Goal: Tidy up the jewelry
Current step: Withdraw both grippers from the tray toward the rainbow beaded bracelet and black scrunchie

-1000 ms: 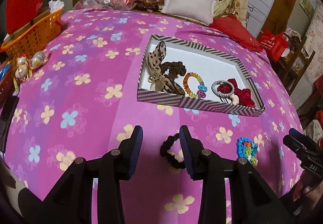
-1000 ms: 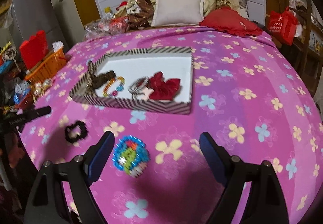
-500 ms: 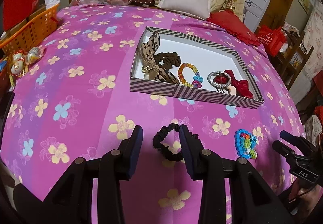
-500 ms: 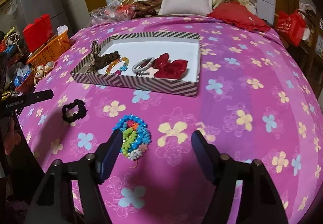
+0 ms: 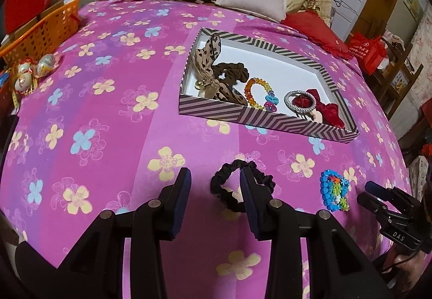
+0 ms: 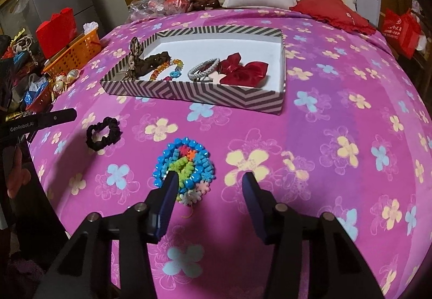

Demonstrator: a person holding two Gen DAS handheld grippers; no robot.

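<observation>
In the left wrist view, a black ruffled scrunchie (image 5: 241, 192) is lying on the pink flowered bedspread (image 5: 108, 121), the left gripper (image 5: 214, 185) hanging over it with jaws partly apart, gripping nothing. In the right wrist view, the right gripper (image 6: 209, 187) is closing its jaws, still released, beside a blue-rimmed beaded piece (image 6: 184, 168) lying near the striped box (image 6: 194, 91).

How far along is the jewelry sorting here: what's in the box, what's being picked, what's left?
Done: the box already holds a bow, brown scrunchie, amber bracelet, silver bangle and a red bow.
In hand: nothing gripped yet. The right tongs are closing beside the beaded piece; the left tongs straddle one side of the black scrunchie, open.
Left: both still lie on the bedspread.
</observation>
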